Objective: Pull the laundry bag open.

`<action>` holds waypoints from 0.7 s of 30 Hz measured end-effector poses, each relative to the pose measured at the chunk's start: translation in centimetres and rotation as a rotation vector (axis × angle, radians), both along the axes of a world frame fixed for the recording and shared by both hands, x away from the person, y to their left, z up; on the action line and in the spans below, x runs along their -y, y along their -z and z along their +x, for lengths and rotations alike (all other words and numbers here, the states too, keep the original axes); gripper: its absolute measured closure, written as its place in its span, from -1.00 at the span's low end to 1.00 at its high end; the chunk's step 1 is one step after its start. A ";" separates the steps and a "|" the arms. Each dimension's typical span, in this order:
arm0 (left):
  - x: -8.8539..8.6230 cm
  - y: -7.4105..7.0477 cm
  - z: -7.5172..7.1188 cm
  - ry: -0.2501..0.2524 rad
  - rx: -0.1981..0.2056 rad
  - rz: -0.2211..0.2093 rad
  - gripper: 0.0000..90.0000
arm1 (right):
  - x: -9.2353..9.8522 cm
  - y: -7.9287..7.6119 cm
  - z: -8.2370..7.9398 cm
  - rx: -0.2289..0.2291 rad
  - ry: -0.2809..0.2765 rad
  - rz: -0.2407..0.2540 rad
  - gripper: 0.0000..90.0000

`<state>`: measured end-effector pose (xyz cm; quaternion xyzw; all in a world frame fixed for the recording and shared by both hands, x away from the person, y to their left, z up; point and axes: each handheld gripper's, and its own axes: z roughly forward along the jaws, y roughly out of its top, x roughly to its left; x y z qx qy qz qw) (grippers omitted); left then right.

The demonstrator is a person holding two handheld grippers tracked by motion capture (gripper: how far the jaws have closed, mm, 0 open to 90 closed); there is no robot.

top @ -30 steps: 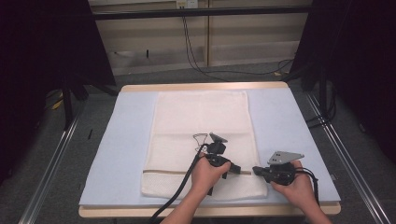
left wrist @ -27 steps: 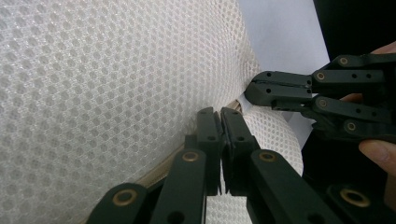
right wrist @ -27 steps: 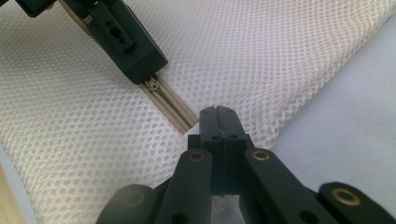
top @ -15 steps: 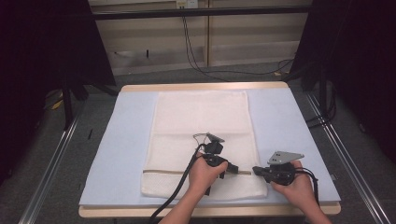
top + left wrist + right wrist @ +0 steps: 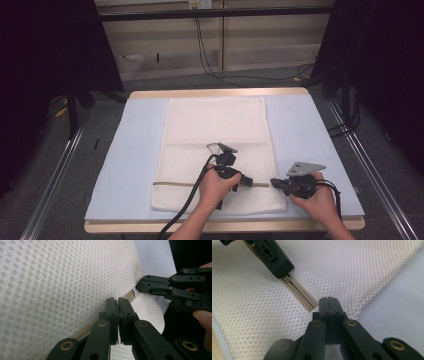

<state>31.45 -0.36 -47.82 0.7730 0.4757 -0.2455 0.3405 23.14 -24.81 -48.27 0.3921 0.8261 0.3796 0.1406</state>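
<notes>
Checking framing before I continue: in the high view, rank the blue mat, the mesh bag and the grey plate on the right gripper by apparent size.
1. blue mat
2. mesh bag
3. grey plate, clearly smallest

One mesh bag [image 5: 216,145], one zipper [image 5: 298,293], two tools: left [image 5: 248,181], right [image 5: 273,182].

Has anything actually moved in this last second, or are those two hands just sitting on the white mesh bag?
The left gripper slid slightly toward the bag's left along the zipper, away from the right gripper. The right gripper stayed clamped at the zipper's end; the mesh bag stayed flat.
</notes>
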 end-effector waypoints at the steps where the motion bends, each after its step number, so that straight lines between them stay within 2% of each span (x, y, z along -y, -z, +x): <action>1: -0.1 0.0 0.0 0.002 0.001 -0.002 0.94 | 0.0 0.0 0.0 -0.001 0.000 0.000 1.00; 3: -0.1 0.0 0.0 -0.001 0.009 0.011 0.94 | 0.0 0.0 0.0 -0.001 0.001 0.000 1.00; 4: -0.2 -0.1 0.0 0.004 0.000 -0.001 0.94 | 0.0 0.0 0.0 0.000 0.001 -0.001 1.00; 6: -0.2 0.0 0.0 -0.008 0.004 0.001 0.94 | 0.0 0.0 0.0 0.000 0.001 -0.001 1.00; 7: -0.4 0.0 0.1 0.002 0.001 -0.003 0.94 | 0.0 0.0 0.0 0.000 0.000 -0.001 1.00; 9: -0.4 0.0 0.0 -0.008 0.008 0.011 0.94 | 0.0 0.0 0.0 -0.004 0.004 0.002 1.00; 11: -0.5 0.0 0.0 -0.001 0.006 0.008 0.94 | 0.0 0.0 0.0 -0.003 0.004 0.002 1.00; 14: -0.6 0.0 -0.1 -0.016 -0.001 -0.002 0.94 | 0.0 0.0 0.0 -0.004 0.004 0.002 1.00; 15: -0.9 -0.1 0.0 0.000 0.007 0.007 0.94 | 0.0 0.0 0.0 -0.004 0.004 0.002 1.00; 17: -0.9 0.0 0.0 -0.010 -0.004 -0.009 0.94 | 0.0 0.0 0.0 -0.004 0.002 0.004 1.00; 18: -1.0 -0.1 0.0 -0.010 0.004 0.003 0.94 | 0.0 0.0 0.0 -0.003 0.001 0.005 1.00; 21: -1.2 -0.1 0.1 -0.011 0.001 0.001 0.94 | 0.0 0.0 0.0 -0.003 0.003 0.002 1.00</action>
